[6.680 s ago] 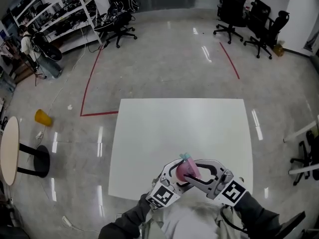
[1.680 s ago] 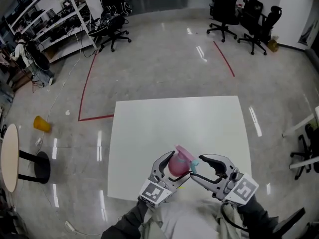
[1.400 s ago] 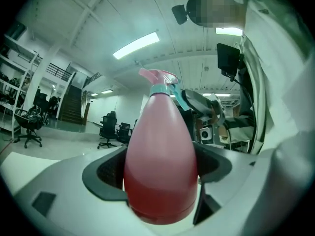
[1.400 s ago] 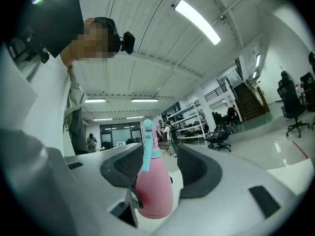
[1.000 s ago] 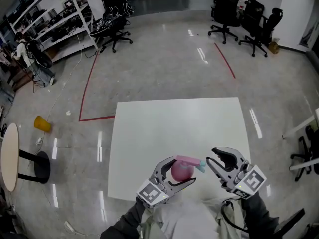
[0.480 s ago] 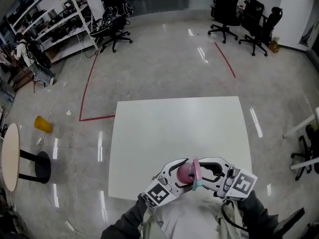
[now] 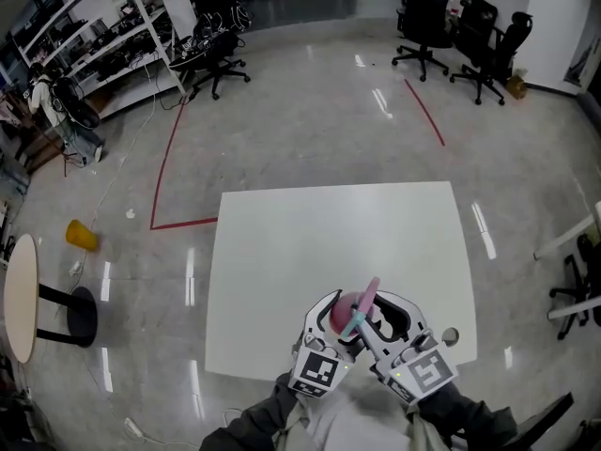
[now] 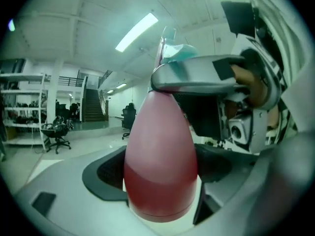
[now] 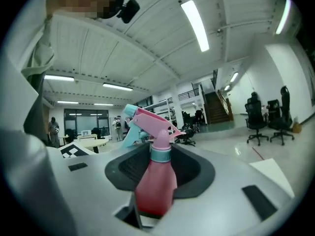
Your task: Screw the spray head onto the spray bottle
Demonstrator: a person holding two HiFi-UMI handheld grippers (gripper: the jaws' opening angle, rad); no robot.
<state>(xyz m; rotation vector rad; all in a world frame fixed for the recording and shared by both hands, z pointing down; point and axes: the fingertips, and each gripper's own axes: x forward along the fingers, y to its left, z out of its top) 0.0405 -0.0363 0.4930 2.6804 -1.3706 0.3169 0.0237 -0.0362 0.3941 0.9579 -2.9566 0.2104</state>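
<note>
A pink spray bottle [image 7: 340, 313] is held over the near edge of the white table [image 7: 338, 233]. Its pink spray head [image 7: 369, 294] with a teal trigger sits on the neck and points away and to the right. My left gripper [image 7: 331, 321] is shut on the bottle's body [image 8: 160, 166], which fills the left gripper view. My right gripper [image 7: 376, 319] comes in from the right. One of its grey fingers [image 8: 197, 80] wraps the neck just under the teal collar [image 9: 160, 154]. In the right gripper view the bottle [image 9: 155, 186] and spray head [image 9: 150, 122] stand between its jaws.
Both grippers hang over the table's near edge, close to the person's body. Around the table lie grey floor with red tape lines [image 7: 169, 158], office chairs [image 7: 451, 26], shelving [image 7: 103, 36], a yellow cup [image 7: 80, 235] and a small round table [image 7: 19, 294].
A second ago my right gripper stood apart, off the bottle. It has since come back onto the neck. The spray head has swung from pointing right to pointing away. The two grippers are closer together.
</note>
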